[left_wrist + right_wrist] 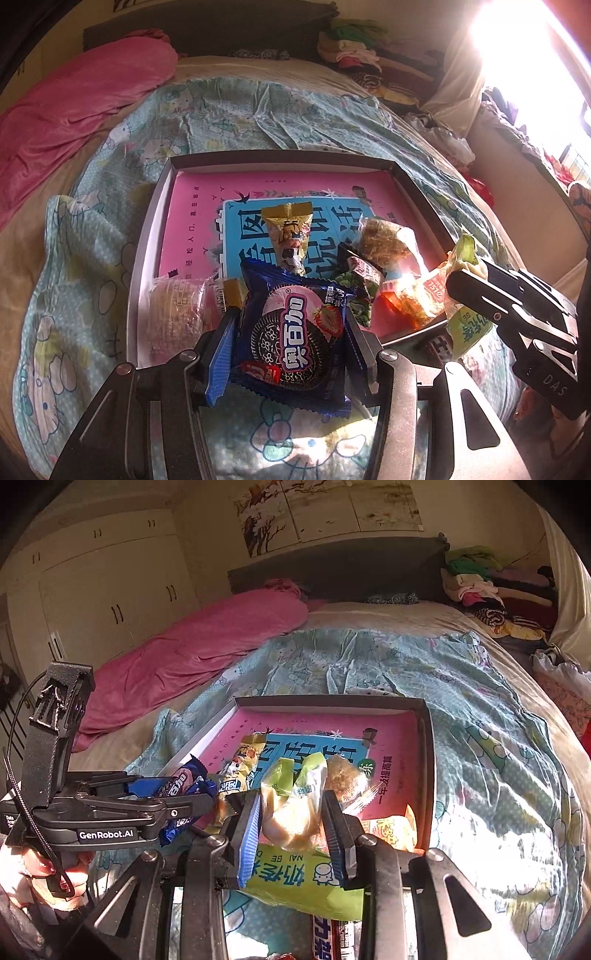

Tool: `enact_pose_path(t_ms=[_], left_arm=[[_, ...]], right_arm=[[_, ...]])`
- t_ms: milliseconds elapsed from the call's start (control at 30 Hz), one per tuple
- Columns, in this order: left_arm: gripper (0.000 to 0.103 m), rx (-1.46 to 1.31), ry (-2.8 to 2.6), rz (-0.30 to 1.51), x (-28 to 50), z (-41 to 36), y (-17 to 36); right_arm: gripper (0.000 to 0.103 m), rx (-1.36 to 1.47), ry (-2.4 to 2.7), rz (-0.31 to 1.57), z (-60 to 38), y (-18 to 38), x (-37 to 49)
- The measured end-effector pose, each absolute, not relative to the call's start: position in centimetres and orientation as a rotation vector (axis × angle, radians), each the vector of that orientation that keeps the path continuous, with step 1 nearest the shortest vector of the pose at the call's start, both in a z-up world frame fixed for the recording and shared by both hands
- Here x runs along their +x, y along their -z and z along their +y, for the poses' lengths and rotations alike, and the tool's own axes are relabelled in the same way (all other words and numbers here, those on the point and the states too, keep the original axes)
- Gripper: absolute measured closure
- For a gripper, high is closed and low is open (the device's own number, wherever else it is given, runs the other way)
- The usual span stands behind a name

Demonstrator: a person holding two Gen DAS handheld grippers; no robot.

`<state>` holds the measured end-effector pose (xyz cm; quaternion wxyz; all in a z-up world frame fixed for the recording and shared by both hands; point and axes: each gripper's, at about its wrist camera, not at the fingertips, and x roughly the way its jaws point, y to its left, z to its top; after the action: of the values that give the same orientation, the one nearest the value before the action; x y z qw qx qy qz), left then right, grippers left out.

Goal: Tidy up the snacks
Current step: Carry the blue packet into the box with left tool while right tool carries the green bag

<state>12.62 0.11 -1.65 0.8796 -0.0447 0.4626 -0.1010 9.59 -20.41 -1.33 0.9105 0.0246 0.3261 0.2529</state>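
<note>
My left gripper (pixel 291 325) clamps a dark-blue foil cookie packet (pixel 291 332); my right gripper (pixel 293 827) pinches a green-and-clear plastic pastry bag (pixel 295 808). Ahead of both lies the shallow cardboard box (pixel 147 236), probably holding five snacks.

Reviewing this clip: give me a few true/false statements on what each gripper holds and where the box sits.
1. The left gripper is clamped on a blue cookie packet. True.
2. The right gripper is empty. False: it is shut on a green-wrapped pastry.
3. The shallow box sits on a wooden desk. False: it lies on a cartoon-print bedspread.
4. A pink book lines the box's floor. True.
</note>
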Motion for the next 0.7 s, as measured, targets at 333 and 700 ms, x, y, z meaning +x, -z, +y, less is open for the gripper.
enact_pose_path(t_ms=[333,700], left_arm=[[0.049,-0.072,0.184,0.952,13.6,-0.1,2.0],[0.048,-0.062,0.176,0.953,14.0,-0.4,2.3]], right_arm=[[0.070,-0.008,-0.496,0.698,-18.6,2.6,12.2],[0.066,-0.007,-0.485,0.716,-18.7,3.4,12.3]])
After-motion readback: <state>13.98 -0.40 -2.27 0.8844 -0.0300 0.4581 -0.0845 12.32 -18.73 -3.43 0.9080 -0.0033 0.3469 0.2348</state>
